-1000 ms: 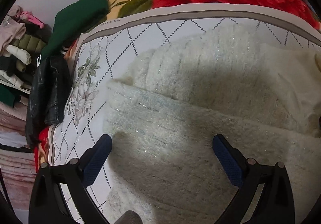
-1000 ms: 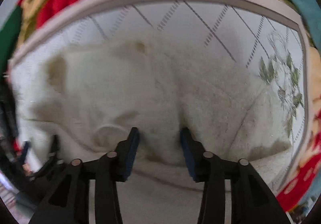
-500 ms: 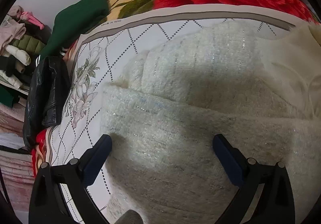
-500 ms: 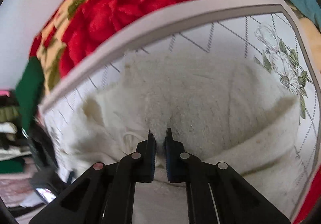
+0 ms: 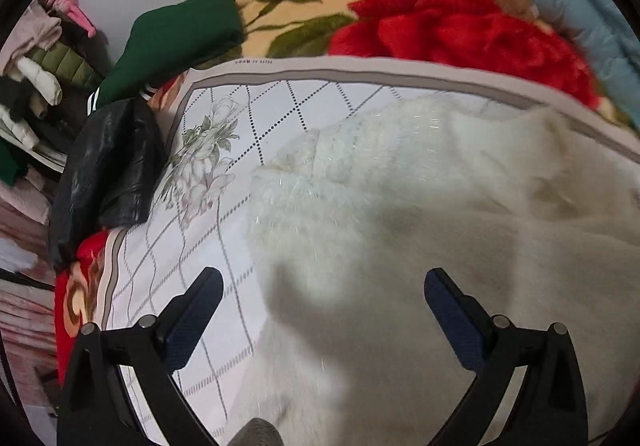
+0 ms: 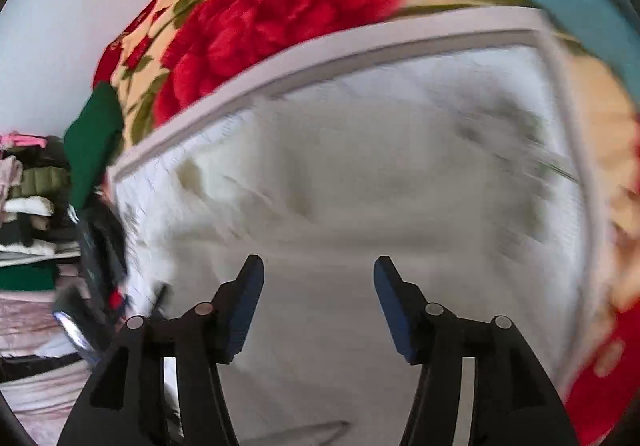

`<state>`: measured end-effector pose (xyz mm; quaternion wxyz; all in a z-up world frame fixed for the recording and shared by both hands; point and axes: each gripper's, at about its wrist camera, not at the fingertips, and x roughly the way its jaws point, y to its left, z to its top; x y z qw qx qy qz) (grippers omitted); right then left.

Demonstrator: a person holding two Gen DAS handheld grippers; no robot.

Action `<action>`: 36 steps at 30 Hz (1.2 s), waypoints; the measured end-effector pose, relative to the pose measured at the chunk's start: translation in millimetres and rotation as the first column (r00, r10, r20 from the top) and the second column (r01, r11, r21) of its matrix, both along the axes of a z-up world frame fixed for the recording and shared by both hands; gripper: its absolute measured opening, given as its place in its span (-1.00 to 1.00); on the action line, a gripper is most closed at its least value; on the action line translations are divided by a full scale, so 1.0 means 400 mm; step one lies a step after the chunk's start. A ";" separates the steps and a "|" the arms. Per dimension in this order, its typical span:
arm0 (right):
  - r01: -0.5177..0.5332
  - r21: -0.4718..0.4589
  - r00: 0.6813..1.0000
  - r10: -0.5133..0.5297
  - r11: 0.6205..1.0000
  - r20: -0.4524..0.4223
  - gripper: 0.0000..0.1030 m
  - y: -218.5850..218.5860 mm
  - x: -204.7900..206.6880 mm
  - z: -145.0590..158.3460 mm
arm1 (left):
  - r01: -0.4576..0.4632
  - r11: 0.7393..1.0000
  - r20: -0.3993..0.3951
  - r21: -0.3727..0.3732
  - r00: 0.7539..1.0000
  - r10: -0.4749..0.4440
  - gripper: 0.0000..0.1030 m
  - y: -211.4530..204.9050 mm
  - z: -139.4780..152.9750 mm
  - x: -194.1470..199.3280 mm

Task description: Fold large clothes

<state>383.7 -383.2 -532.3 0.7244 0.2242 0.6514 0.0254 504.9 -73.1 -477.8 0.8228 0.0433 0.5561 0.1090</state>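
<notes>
Fingers (image 6: pixel 382 282) of right gripper (image 6: pixel 318 286) opening, empty — left gripper (image 5: pixel 324 302) spread above white fuzzy garment (image 5: pixel 400 206); between folds, next needs a fresh edge grasp.

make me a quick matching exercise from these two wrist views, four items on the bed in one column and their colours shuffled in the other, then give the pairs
Things:
1. fluffy sweater
2. folded garment at the wall
3. leather jacket at the sheet's edge
4. padded jacket at the far right

Colours:
A. black
B. light blue
C. cream white
D. dark green

Pairs: 1-C, 2-D, 3-A, 4-B
</notes>
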 end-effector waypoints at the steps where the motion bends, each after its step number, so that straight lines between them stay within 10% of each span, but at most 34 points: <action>1: -0.012 -0.057 1.000 0.011 0.998 -0.015 0.23 -0.035 -0.056 0.007 | 0.006 1.000 0.001 -0.005 1.000 -0.006 1.00 -0.008 0.011 -0.023; 8: -0.084 -0.187 0.960 0.029 0.979 -0.278 0.24 -0.190 -0.387 -0.225 | 0.067 0.998 -0.090 0.014 0.994 -0.066 1.00 -0.078 -0.022 -0.202; 12: 0.067 -0.101 0.969 -0.089 0.993 -0.229 -0.81 -0.210 -0.527 -0.303 | 0.095 0.995 -0.151 0.044 0.985 -0.087 1.00 -0.092 -0.052 -0.314; 18: 0.206 0.083 0.951 -0.179 0.975 -0.251 -0.83 -0.085 -0.703 -0.273 | 0.093 0.992 -0.220 0.090 0.973 -0.071 1.00 -0.049 -0.057 -0.449; 24: 0.104 0.308 0.896 0.045 0.946 -0.441 -0.66 0.075 -0.880 -0.316 | 0.130 0.978 -0.234 0.161 0.968 -0.090 1.00 -0.028 -0.076 -0.509; 28: 0.094 0.183 0.942 -0.028 0.979 -0.335 -0.26 0.012 -0.876 -0.275 | 0.170 0.961 -0.232 0.218 0.966 -0.118 1.00 -0.053 -0.139 -0.500; 34: 0.145 0.082 0.979 -0.132 0.986 -0.154 -0.26 -0.056 -0.742 -0.260 | 0.184 0.942 -0.229 0.280 0.966 -0.121 1.00 -0.065 -0.229 -0.446; 36: 0.126 0.010 0.986 -0.124 0.992 -0.109 -0.60 -0.058 -0.712 -0.258 | 0.216 0.933 -0.249 0.288 0.958 -0.145 1.00 -0.070 -0.248 -0.441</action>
